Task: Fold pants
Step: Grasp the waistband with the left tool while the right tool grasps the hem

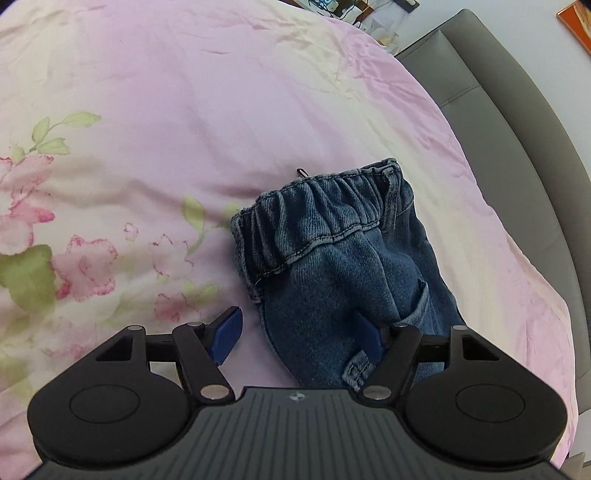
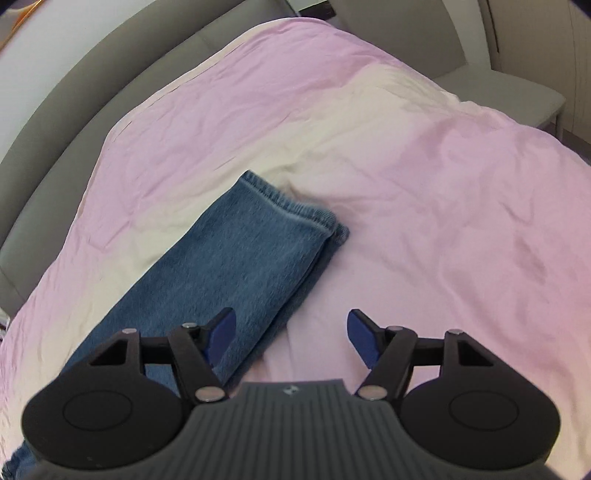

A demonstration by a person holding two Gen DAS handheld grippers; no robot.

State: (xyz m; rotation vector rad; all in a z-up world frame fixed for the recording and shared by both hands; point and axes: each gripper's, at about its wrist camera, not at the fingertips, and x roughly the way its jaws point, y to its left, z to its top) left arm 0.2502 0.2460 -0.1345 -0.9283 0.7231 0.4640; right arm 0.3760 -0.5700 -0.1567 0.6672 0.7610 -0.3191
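Blue denim pants (image 1: 332,258) lie on a pink bed cover, folded lengthwise with the elastic waistband (image 1: 317,206) toward the far side in the left wrist view. My left gripper (image 1: 297,338) is open above the seat of the pants, with its blue pads (image 1: 227,338) apart and nothing pinched. In the right wrist view the leg end of the pants (image 2: 240,273) runs diagonally, its hems (image 2: 295,210) stacked. My right gripper (image 2: 291,338) is open over the leg's right edge, its left pad (image 2: 221,338) above denim and its right pad over the cover.
The pink and cream cover (image 1: 184,92) has a flower print at the left. A grey padded headboard or bed frame (image 1: 517,129) curves along the right side, and it also shows in the right wrist view (image 2: 74,92). Clutter stands beyond the bed's far end (image 1: 369,14).
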